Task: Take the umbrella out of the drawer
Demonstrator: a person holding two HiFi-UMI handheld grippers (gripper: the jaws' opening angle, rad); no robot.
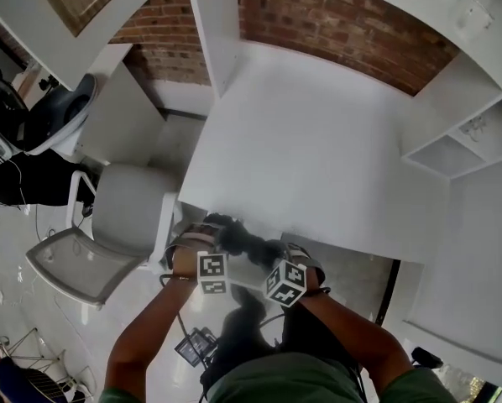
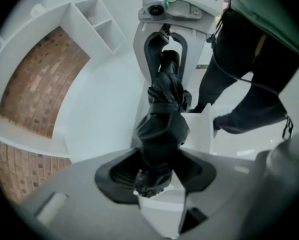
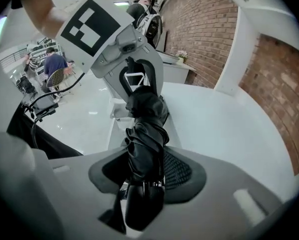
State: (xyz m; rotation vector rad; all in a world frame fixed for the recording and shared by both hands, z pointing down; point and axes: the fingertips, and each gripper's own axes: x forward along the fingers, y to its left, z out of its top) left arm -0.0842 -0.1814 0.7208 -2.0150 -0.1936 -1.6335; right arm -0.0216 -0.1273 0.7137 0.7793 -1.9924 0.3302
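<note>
Left tongs: [image 2: 154, 176] pinching the crumpled cloth end of the black folded fabric umbrella [image 2: 162, 119]. The dark ribbed pads press it from both sides, so this soft end does not droop.
Right tongs: [image 3: 144, 171] clamped on the opposite end, just behind the handle, where the bundle is firmest and least likely to slip.
Handle: a smooth, rounded black knob [image 3: 139, 209], seemingly plastic, that sticks out past the right tongs toward their camera.
Umbrella: it bridges the gap from one pair of tongs to the other and hangs in the air between them. A grip at each end probably keeps the limp roll straight. The cloth is matt and wrinkled, and a band seems to cinch it partway along.
Drawer: a white box-like wall [image 2: 199, 131] shows just below the umbrella, on the right tongs' side. It may be the drawer, but I cannot tell for sure. The umbrella does not touch it.
Stage: the umbrella looks clear of any compartment, so taking it out appears done or nearly so.
Worktop: a smooth, bare white slab [image 1: 318, 141] reaching away beyond both tongs, with the umbrella above its near edge and apart from it.
Beyond: a rough red brick wall [image 1: 343, 23] stands past the worktop. A pale grey moulded chair [image 1: 125, 217] sits well off to the left tongs' side.
</note>
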